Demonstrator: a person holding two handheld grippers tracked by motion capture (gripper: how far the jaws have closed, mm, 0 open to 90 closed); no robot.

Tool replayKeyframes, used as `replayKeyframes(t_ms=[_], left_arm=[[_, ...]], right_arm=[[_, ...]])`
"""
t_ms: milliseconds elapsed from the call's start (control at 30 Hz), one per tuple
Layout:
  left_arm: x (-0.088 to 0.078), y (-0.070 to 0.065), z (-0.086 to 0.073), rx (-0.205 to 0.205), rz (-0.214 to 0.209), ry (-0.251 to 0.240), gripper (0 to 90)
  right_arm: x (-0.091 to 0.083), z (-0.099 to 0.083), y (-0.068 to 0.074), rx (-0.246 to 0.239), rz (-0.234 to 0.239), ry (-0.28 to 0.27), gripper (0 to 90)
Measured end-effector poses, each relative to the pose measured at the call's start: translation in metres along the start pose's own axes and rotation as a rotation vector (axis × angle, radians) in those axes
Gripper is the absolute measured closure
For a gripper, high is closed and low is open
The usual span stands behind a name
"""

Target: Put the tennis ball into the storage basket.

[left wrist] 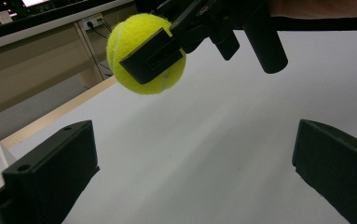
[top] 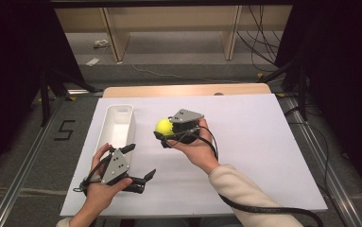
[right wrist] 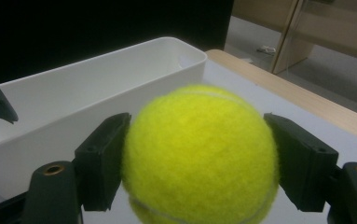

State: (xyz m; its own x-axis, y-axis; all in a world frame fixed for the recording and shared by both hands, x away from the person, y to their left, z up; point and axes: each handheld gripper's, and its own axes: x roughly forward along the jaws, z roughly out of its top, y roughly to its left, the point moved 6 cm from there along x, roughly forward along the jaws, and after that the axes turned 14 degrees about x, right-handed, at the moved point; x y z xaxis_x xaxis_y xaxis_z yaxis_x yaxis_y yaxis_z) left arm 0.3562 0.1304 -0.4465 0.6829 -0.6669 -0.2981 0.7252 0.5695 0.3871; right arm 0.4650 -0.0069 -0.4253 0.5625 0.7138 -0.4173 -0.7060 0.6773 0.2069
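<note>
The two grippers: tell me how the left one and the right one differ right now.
The right gripper is shut on the yellow tennis ball; the left gripper is open and holds nothing. The right gripper carries the ball above the white table cover, beside the white bin; the left gripper sits lower, at the table's near edge, just short of the bin's near end. Both have black jaws and a grey three-cornered plate on top.

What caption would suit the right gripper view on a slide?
Right gripper clamps a yellow tennis ball beside a white bin.
</note>
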Motion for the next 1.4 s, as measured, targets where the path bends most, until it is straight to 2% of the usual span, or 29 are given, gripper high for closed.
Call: replayKeyframes(t_ms=[433, 1000, 1400], left_arm=[[0.0, 0.0, 0.0, 0.005, -0.002, -0.005, 0.0], [0.0, 0.004, 0.001, 0.039, 0.023, -0.004, 0.0], [0.0, 0.001, 0.001, 0.015, 0.009, -0.001, 0.0]], right_arm=[[0.009, 0.007, 0.011, -0.011, 0.016, -0.001, 26.7], [0.016, 0.015, 0.016, -0.018, 0.018, -0.004, 26.7], [0.022, 0.019, 0.02, -0.025, 0.024, -0.007, 26.7]])
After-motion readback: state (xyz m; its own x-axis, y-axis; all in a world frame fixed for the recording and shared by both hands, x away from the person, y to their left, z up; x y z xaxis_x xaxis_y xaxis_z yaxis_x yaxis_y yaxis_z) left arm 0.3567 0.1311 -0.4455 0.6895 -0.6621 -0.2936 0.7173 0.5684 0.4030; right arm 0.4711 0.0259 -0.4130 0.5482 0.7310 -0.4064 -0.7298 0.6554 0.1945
